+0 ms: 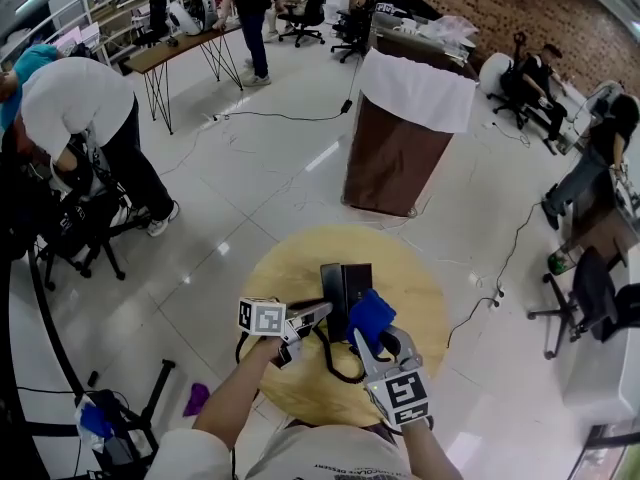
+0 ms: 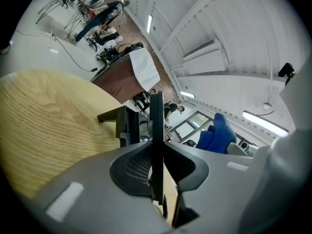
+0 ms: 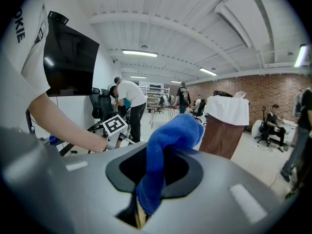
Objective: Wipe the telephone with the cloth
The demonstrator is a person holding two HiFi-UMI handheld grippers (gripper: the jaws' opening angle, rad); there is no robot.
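Two jobs split between claws: pinching a thin black edge of the telephone [image 1: 345, 283] tight with the left gripper [image 1: 318, 315], probably to steady it on the round wooden table [image 1: 290, 268]; clamping the blue cloth [image 1: 372, 311] in the right gripper [image 1: 369, 344], bunched right beside the telephone, looks ready for wiping.

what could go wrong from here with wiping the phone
1. The left tool pinches the telephone only by a thin edge; pressure from the wipe may twist it loose.
2. The coiled cord trails near the table edge and might snag.
3. The cloth is bunched in the right tool, so it may wipe poorly.
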